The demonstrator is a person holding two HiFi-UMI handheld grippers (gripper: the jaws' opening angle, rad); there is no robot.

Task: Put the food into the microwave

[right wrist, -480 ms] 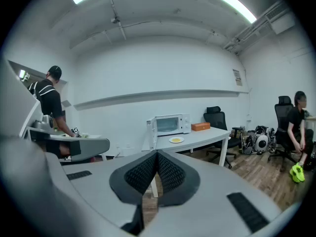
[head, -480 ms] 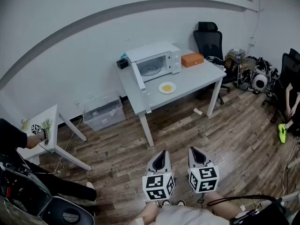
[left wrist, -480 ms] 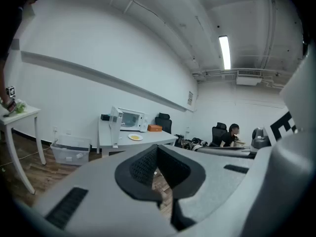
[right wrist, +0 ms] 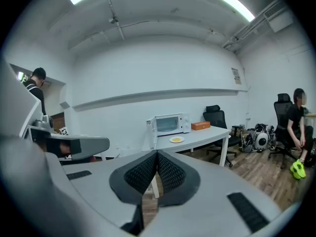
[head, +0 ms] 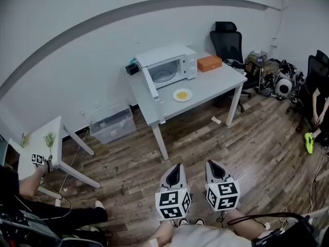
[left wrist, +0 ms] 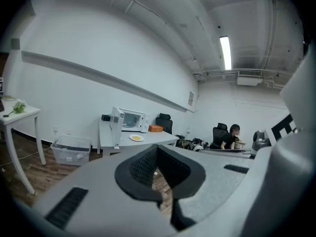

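A white microwave (head: 169,66) stands on a grey table (head: 205,91) across the room, its door (head: 150,84) swung open toward me. A white plate of yellow food (head: 182,94) lies on the table in front of it. The same microwave (left wrist: 132,120) (right wrist: 171,124) and plate (left wrist: 136,138) (right wrist: 176,139) show far off in both gripper views. My left gripper (head: 176,172) and right gripper (head: 214,168) are held low near my body, far from the table. Both are shut, pads meeting, with nothing between them.
An orange box (head: 209,63) sits right of the microwave. A black office chair (head: 229,42) stands behind the table. A clear plastic bin (head: 111,123) is on the floor left of it. A small white table (head: 49,148) and a seated person (head: 20,187) are at left; another person (head: 320,115) at right.
The view has shifted slightly. The person at the left has moved down and their hand now rests lower by the small white table. Both grippers have stayed in place.
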